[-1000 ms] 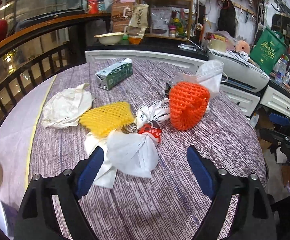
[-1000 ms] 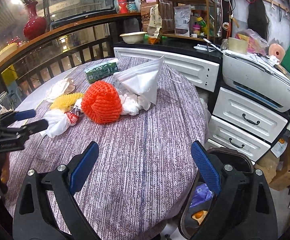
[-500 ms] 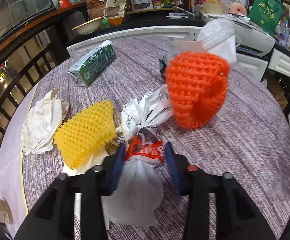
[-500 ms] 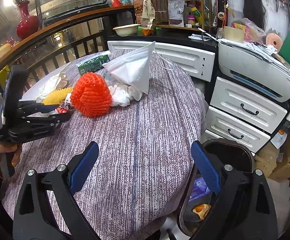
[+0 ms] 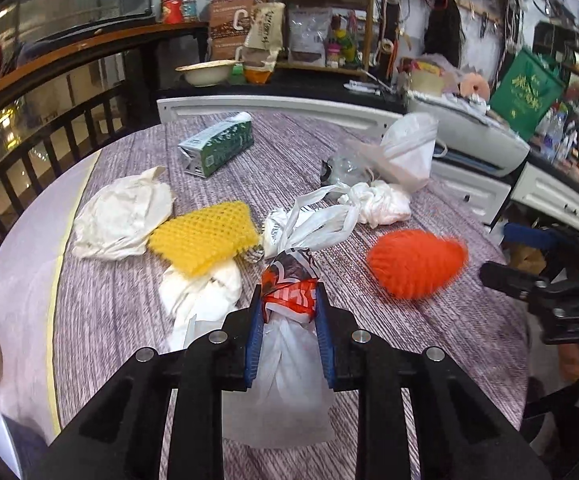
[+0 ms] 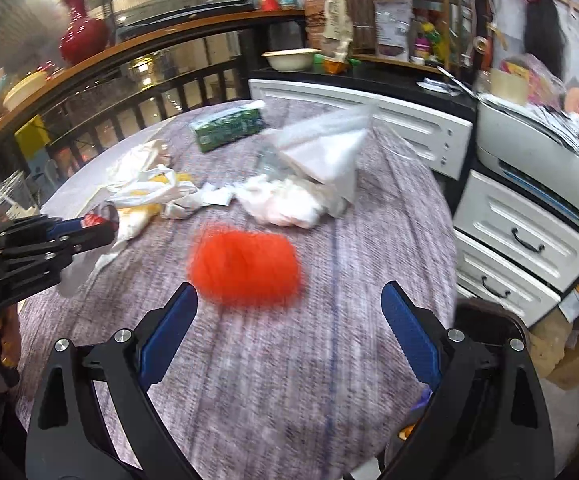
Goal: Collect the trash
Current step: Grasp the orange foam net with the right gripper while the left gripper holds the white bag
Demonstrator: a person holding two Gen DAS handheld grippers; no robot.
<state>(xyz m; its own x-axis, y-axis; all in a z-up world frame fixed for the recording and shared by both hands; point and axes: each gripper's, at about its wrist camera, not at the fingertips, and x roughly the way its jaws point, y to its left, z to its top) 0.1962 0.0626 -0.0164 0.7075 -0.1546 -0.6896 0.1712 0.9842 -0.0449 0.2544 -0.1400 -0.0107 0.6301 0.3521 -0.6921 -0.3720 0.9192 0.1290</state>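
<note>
Pick-up step, left side. Your left gripper [image 5: 288,322] has its blue pads on either flank of the knotted plastic bag [image 5: 289,344], at the red-printed neck, jaws closing on it; the bag's white body hangs below and toward the camera between the fingers, its handles trailing up toward the yellow foam net [image 5: 203,236]. Whether the bag is clear of the table [image 5: 429,320] or dragging on it can't be told from here. Your right gripper [image 6: 289,320] is spread wide and empty, hovering just short of the orange foam net [image 6: 245,266], which lies loose near the table's right edge, badly blurred in both views. Judgement: finish the squeeze on the bag, lift, and carry it across to the dark bin [image 6: 485,320] beside the table; the loose handles may snag the yellow net or the white wad [image 5: 201,292] beside it, so lift straight. The right side looks set to take the orange net next. Hard to read: the bin is mostly hidden behind the right finger, only a rim showing; the crumpled white paper [image 5: 119,216], green carton [image 5: 217,148] and clear bag heap [image 5: 393,160] wait farther back.
</note>
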